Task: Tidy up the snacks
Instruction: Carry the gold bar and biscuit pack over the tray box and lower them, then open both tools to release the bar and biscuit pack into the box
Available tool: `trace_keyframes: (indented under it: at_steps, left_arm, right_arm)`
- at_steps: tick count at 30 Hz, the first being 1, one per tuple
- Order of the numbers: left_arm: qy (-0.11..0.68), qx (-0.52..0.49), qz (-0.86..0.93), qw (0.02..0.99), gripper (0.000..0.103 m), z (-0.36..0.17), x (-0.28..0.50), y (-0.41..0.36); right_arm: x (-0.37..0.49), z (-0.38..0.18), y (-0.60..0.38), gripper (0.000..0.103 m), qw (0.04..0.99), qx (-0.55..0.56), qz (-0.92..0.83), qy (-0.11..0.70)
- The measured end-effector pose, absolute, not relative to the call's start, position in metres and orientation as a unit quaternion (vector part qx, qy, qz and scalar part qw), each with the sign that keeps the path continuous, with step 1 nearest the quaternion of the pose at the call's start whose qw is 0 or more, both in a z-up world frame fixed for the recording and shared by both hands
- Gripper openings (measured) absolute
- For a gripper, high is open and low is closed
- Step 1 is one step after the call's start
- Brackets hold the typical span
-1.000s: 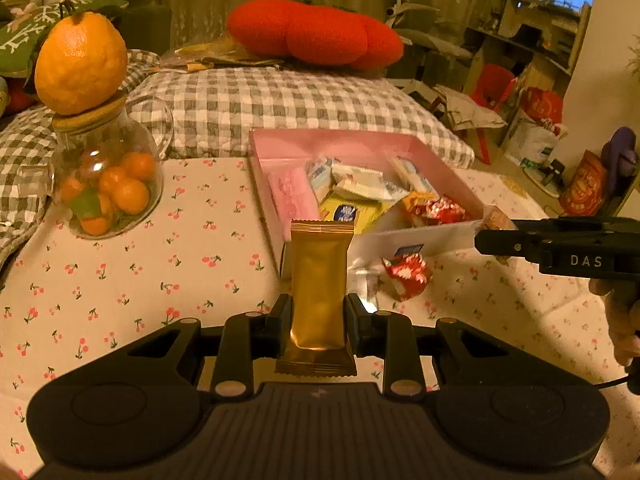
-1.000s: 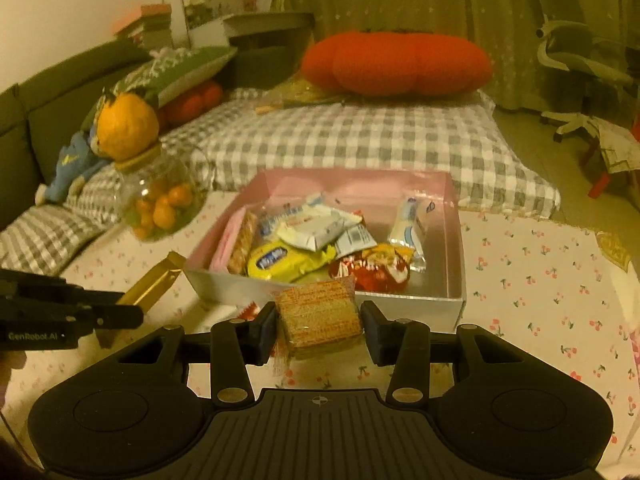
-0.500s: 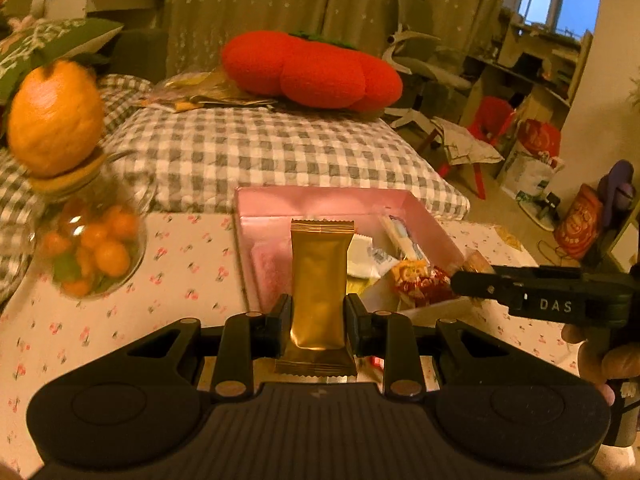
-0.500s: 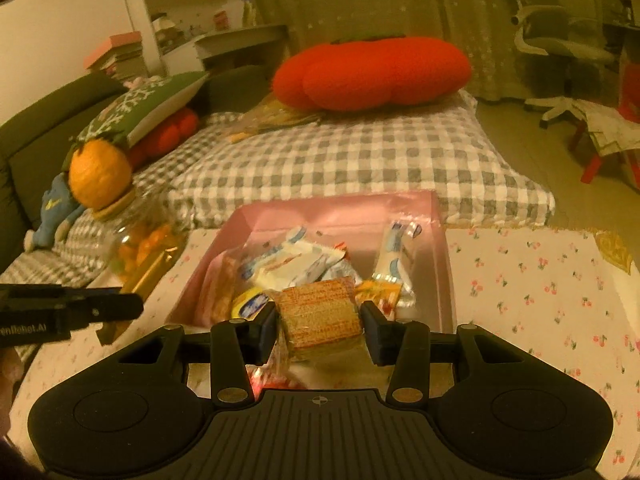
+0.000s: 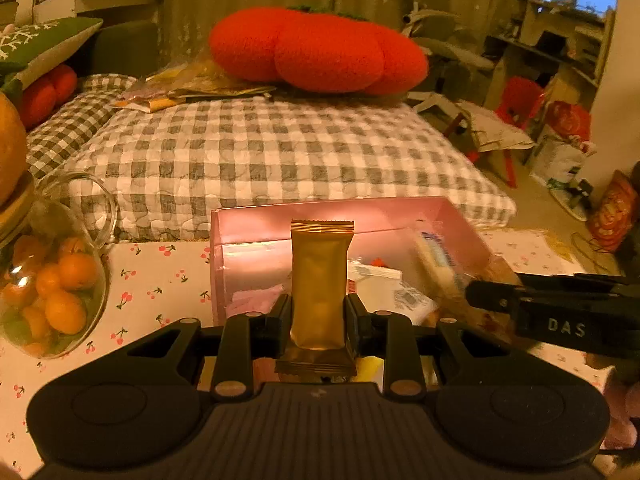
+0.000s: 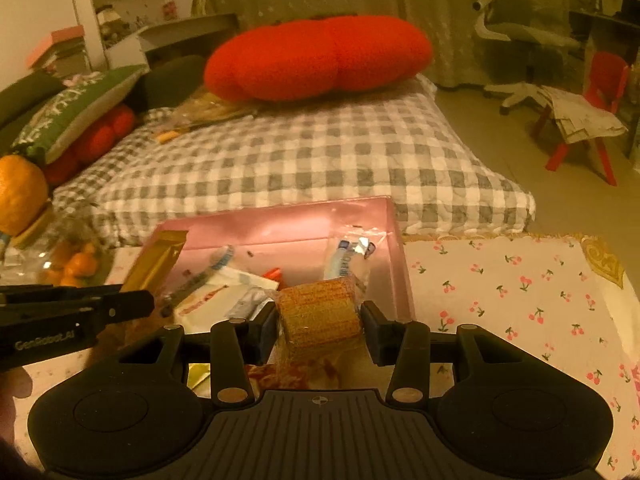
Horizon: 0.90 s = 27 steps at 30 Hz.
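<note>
Plainly "DAS" on right tool [image 5: 496,300]

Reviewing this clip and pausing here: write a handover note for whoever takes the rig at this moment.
Left gripper: shut on the gold packet, held upright, over the near-left part of the pink box.
Right gripper: shut on the wafer pack, at the box's near edge.
Box: on the cherry-print cloth, already holding several wrapped snacks.
Done: both snacks picked up and brought to the box.
Left: release both inside; then look for strays, since something red and wrapped shows under the right gripper, though I cannot tell whether it lies inside the box.
</note>
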<state>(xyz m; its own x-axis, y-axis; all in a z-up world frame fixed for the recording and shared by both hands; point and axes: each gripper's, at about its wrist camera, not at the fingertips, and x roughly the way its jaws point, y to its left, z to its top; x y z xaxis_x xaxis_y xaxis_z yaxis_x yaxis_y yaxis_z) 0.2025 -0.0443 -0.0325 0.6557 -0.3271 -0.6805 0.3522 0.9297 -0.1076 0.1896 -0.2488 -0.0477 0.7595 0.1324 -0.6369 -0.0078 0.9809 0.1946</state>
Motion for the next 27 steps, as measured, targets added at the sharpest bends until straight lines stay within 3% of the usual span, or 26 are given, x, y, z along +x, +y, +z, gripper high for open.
trace_keyframes:
  at_steps: [16, 23, 27]
  left_arm:
    - [0.364, 0.047, -0.181, 0.913, 0.030, -0.036, 0.207, -0.061]
    - [0.347, 0.053, -0.193, 0.916, 0.060, -0.032, 0.201, -0.065]
    - [0.344, 0.048, -0.192, 0.918, 0.064, -0.026, 0.196, -0.062]
  right_arm:
    - [0.201, -0.064, -0.248, 0.047, 0.929, 0.082, 0.025, 0.360]
    - [0.192, -0.053, -0.250, 0.071, 0.936, 0.074, 0.021, 0.344]
    - [0.184, -0.043, -0.250, 0.074, 0.939, 0.062, 0.022, 0.337]
